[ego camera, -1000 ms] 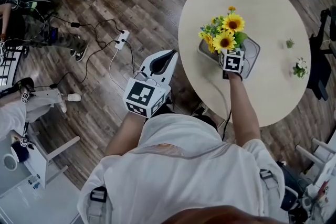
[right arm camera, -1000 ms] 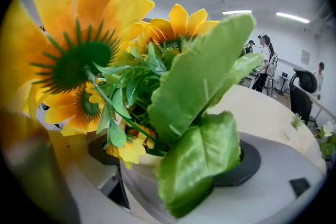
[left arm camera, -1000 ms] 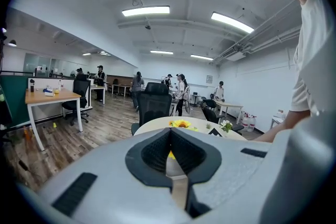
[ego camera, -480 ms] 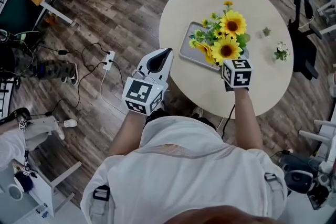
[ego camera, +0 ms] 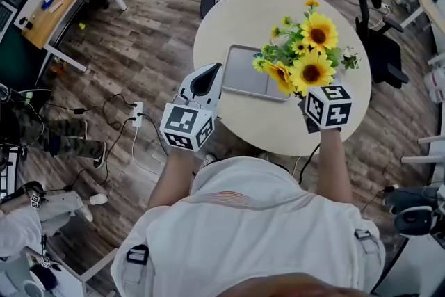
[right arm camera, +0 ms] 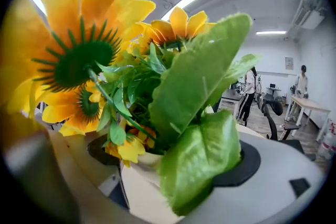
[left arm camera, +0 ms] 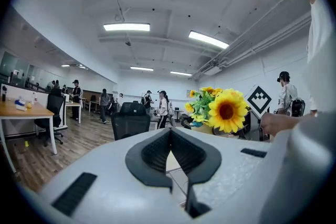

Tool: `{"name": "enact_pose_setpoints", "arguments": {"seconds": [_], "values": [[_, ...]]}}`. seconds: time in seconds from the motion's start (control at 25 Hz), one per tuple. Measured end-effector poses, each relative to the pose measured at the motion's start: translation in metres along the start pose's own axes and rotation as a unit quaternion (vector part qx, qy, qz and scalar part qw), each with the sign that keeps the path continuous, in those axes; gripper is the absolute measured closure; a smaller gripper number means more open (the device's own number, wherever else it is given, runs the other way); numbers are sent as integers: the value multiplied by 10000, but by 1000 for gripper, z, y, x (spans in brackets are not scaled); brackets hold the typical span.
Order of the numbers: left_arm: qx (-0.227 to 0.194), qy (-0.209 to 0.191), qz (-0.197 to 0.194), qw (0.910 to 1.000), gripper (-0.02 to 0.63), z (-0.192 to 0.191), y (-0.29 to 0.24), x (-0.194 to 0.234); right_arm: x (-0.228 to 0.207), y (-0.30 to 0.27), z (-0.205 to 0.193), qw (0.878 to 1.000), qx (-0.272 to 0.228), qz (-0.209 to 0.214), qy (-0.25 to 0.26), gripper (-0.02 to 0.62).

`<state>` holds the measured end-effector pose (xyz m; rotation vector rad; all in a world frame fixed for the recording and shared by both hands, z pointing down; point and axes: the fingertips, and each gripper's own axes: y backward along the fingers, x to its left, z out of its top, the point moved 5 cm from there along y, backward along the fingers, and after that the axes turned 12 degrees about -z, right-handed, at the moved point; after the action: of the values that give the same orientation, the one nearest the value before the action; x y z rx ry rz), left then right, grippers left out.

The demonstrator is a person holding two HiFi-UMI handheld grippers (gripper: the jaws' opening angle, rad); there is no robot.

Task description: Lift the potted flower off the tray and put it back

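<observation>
Head view: gripping the potted flower by its pale pot in the right gripper, and holding it off the grey tray, just to the tray's right over the round table. Right gripper view: looking through leaves and sunflower heads, with the pot sitting between the jaws and both jaws clamping its sides. Holding the left gripper at the table's near left edge, jaws pressing together on nothing.

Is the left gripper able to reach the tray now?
Probably yes. The left gripper, shut on nothing, hangs by the table edge, and the tray is bare on that side; the potted flower is over its other end.
</observation>
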<state>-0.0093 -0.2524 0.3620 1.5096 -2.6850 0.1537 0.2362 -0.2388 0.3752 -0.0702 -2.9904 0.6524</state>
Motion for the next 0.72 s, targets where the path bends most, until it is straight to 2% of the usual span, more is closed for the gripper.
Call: {"name": "enact_pose_setpoints", "arguments": {"seconds": [0.36, 0.72], "values": [[3, 6, -115, 9999, 601, 8, -4, -6, -2, 6, -2, 10000, -88, -23, -17, 91], [101, 6, 57, 9999, 601, 8, 6, -8, 6, -6, -4, 9998, -96, 176, 29, 91]]}}
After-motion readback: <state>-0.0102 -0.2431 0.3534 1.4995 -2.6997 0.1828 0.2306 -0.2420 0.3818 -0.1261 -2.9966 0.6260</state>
